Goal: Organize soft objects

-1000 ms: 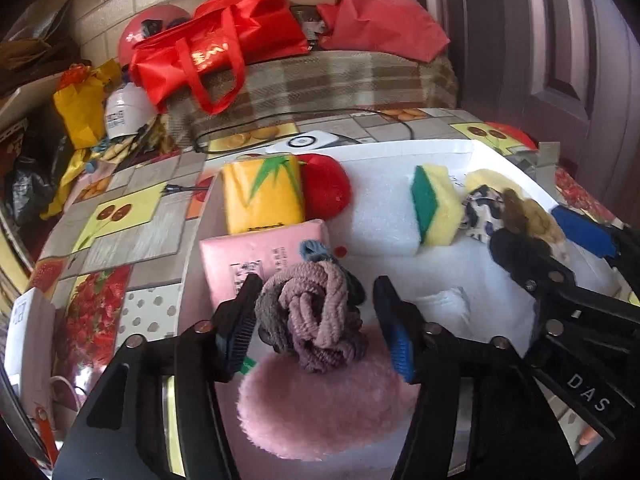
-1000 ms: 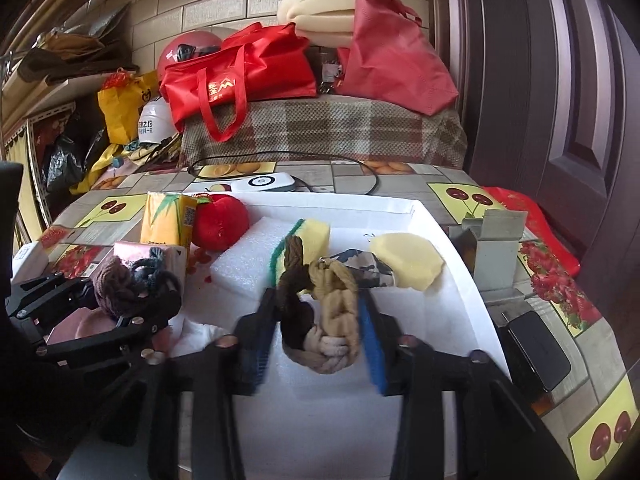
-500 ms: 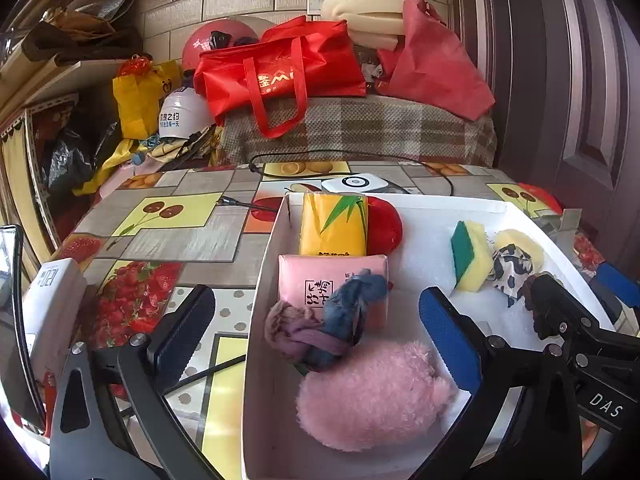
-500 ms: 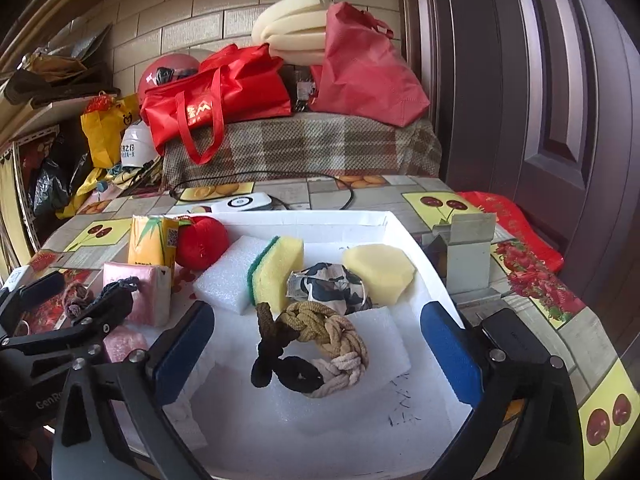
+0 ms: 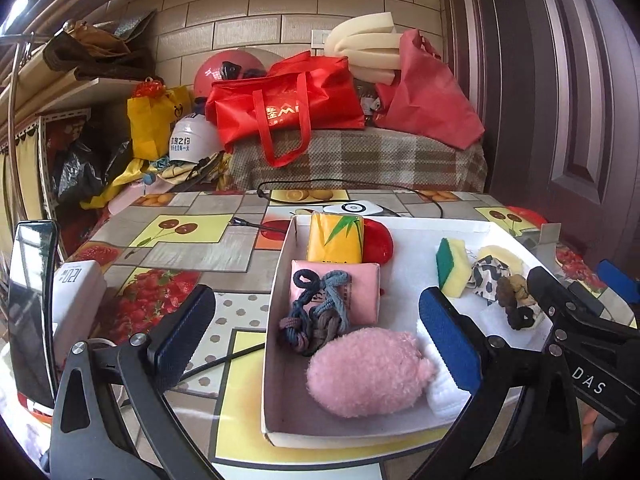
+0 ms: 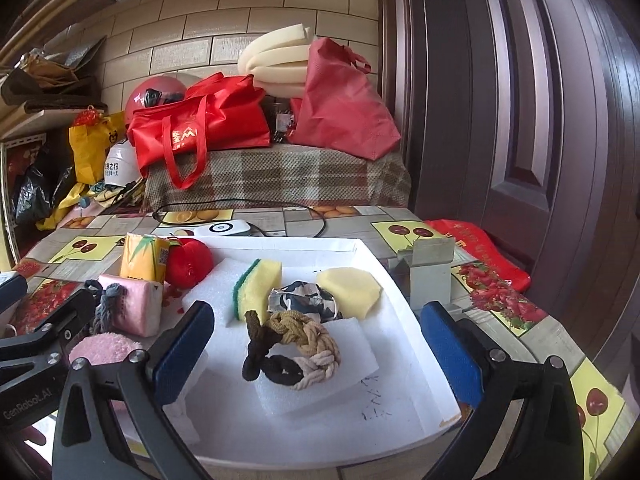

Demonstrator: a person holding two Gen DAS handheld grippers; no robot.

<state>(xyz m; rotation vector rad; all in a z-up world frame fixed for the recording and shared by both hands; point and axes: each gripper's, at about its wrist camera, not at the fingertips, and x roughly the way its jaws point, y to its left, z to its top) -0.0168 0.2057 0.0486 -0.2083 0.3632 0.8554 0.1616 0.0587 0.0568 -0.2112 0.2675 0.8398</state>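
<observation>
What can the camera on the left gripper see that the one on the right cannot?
Only the left view shows the dark phone screen and white box standing at the table's left edge. Only the right view shows the small grey open box beside the tray. Both share the white tray, pink fluffy toy, yellow-green sponge and both braided rope rings.

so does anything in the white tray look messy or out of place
Mostly tidy. The knotted blue-grey rope bundle is not lying flat: it is draped half over the pink tissue pack and against the fluffy pink pouf. The brown-and-cream braided rope knot sits on a white foam sheet. Nothing looks spilled or damaged.
</observation>
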